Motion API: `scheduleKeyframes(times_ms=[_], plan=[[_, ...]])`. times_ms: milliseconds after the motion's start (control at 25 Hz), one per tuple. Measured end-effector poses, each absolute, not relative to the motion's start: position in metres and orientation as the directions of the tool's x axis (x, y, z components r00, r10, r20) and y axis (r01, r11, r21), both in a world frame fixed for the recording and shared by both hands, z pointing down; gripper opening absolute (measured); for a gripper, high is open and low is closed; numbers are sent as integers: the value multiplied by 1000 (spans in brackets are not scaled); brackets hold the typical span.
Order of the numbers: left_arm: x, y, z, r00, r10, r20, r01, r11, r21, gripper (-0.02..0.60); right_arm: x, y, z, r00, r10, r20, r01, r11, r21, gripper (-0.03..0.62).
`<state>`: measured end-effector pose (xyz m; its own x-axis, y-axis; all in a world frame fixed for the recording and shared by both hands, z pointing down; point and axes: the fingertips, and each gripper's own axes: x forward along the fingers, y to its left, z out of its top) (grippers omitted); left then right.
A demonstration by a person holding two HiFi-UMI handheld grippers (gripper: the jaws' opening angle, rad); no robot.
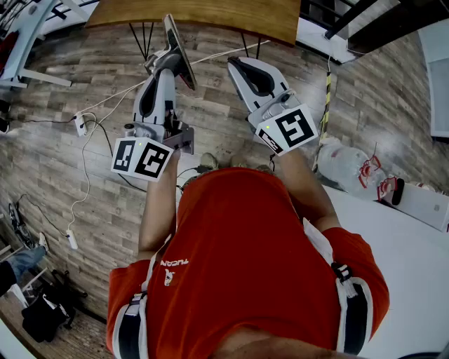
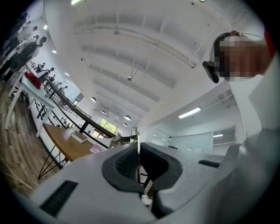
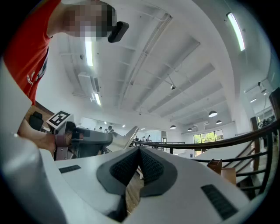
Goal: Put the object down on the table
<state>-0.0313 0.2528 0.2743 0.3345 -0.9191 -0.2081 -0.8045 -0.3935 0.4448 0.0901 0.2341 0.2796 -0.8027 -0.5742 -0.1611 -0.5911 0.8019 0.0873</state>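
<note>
My left gripper [image 1: 170, 64] is shut on a thin flat panel [image 1: 179, 50], dark with a pale edge, which sticks up beyond the jaws over the wooden floor. In the left gripper view the panel [image 2: 138, 139] shows edge-on as a thin line pinched between the black pads of that gripper [image 2: 138, 152]. My right gripper [image 1: 240, 69] is level with it on the right; its jaws are shut with nothing between them. In the right gripper view the pads of that gripper [image 3: 139, 152] meet, and the left gripper [image 3: 85, 139] with the panel [image 3: 127, 136] shows at the left.
A brown wooden table [image 1: 203, 15] on thin black legs stands just ahead of both grippers. A white table [image 1: 410, 245] is at my right, with a plastic bag [image 1: 349, 168] beside it. Cables and power strips [image 1: 79, 125] lie on the floor at the left.
</note>
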Motion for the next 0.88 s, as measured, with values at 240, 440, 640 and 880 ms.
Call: scheduleKeyframes(times_ms=[240,440,640,880], plan=[[-35,246,279,337,-918,-210,-797,-397,455,9,84,231,280,-810,-563,-164,-581,809,88,25],[-42,244,283,336,-917,-216,-789,-399,468,9,78,229,284,-806,-571,-155,-587,805,88,25],[-68,232,287,337,-915,-221,-777,-402,485,9,56,219,288,-801,-583,-134,-596,798,93,25],[-86,223,293,360,-906,-224,-764,-424,486,9,38,211,294,-785,-606,-127,-618,780,97,25]])
